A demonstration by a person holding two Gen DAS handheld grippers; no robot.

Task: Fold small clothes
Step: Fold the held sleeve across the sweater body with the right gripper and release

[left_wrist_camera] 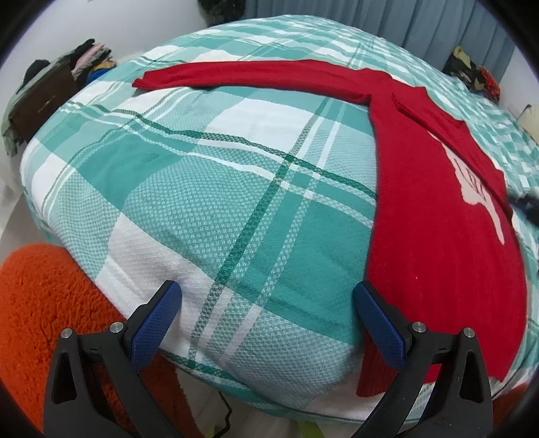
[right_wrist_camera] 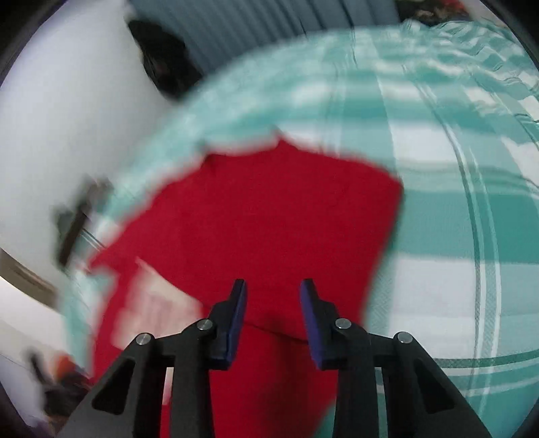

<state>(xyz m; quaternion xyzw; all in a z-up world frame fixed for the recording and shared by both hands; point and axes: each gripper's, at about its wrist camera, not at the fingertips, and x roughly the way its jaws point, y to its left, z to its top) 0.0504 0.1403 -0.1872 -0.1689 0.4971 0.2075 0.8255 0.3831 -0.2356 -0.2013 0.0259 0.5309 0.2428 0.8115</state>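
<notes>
Red sweater [left_wrist_camera: 438,209] lies on the plaid bedspread [left_wrist_camera: 209,188] (one sleeve outstretched); left gripper [left_wrist_camera: 266,296] spread wide, right gripper [right_wrist_camera: 273,286] narrowly parted, pinching nothing.

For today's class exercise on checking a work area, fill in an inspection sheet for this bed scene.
Surface: bed with teal-and-white plaid cover.
Job's things: red sweater lying flat, one sleeve stretched out sideways.
Clutter: clothes pile by a dark nightstand; more clothes at the far corner.
Grippers: left gripper jaws wide, empty; right gripper jaws narrowed with a gap, over the sweater, nothing gripped; that view is blurred.
Cables: thin dark cable below the bed edge.
Surroundings: blue-grey curtain, orange fluffy fabric.
</notes>
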